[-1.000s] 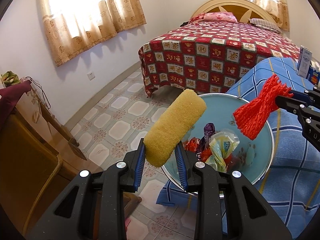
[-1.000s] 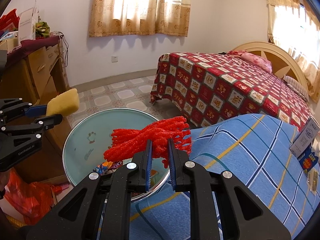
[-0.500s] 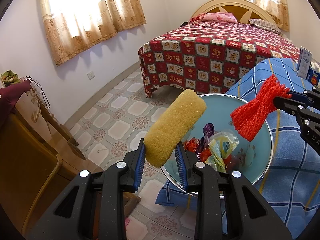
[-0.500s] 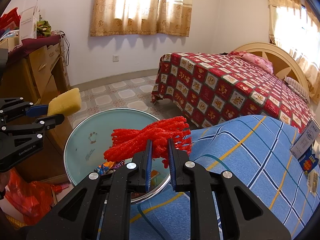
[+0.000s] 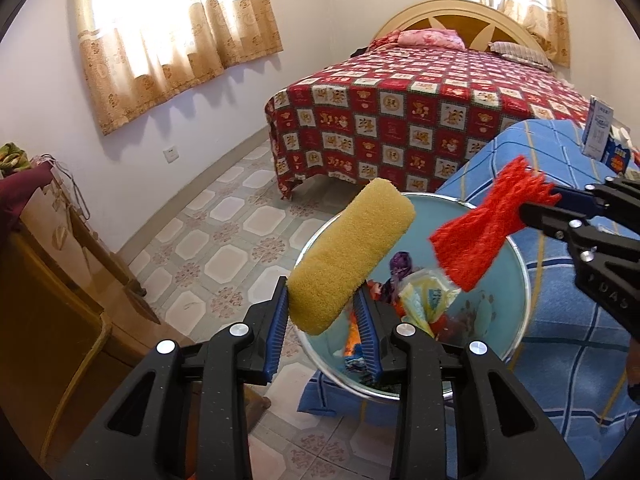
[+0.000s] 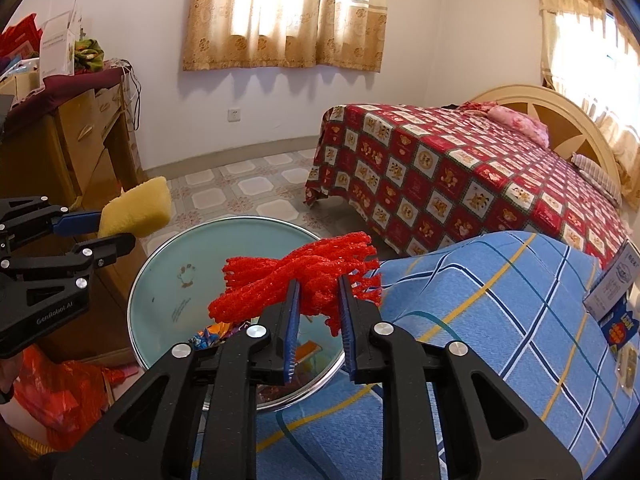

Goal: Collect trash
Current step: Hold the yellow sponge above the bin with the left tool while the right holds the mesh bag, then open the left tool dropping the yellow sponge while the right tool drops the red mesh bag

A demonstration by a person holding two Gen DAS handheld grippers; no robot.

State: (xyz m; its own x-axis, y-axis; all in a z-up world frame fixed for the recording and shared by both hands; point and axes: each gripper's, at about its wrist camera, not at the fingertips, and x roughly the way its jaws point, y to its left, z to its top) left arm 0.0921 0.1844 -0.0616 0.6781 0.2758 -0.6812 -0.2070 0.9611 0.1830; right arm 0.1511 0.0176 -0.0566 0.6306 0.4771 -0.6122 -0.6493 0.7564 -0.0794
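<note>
both tongs over the bin, jaws opening

left wrist view: the left gripper point(image 5: 324, 300) opens with the yellow sponge point(image 5: 350, 256) between its pads, above the bin point(image 5: 516, 316) that holds wrappers point(image 5: 420, 296). right wrist view: the right gripper point(image 6: 318, 312) opens around the red net point(image 6: 304, 280), over the bin rim beside the blue cloth point(image 6: 500, 300).

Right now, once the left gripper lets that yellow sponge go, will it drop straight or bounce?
Yellow sponge looks porous, probably light and soft. Left gripper jaws are opening around it above the basin, so it likely lands quietly on the wrappers; its rounded shape may roll slightly.
</note>
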